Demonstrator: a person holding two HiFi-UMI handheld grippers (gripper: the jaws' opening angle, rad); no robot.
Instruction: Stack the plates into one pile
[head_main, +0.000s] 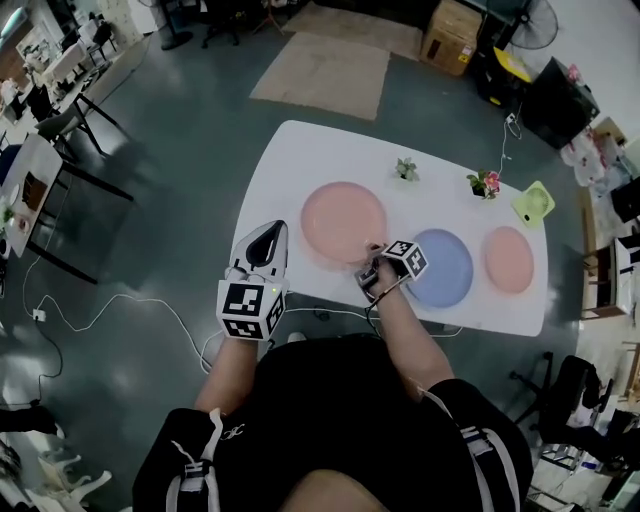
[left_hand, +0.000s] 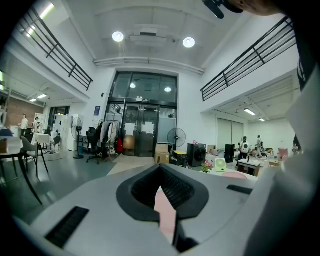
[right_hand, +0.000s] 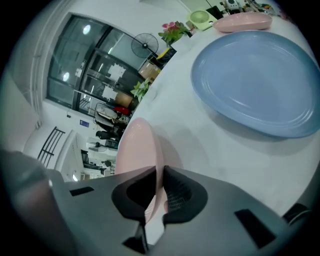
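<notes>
The right gripper (head_main: 371, 252) is clenched on the near rim of the large pink plate (head_main: 338, 215), which lies left of centre on the table (head_main: 290, 160), close to its near edge. From above, the marker cube and hand cover that grip. In the right gripper view the rim runs edge-on between the pads and the rest of the plate is foreshortened.

The blue plate (head_main: 445, 268) sits just right of it along the near edge, cut off by the frame in the right gripper view. The small pink plate (head_main: 508, 258) lies near the table's right end.

The left gripper (head_main: 272, 232) hangs by the table's left edge, its jaw tips together. A pink sliver shows in the slit below them, possibly the plate beyond.
</notes>
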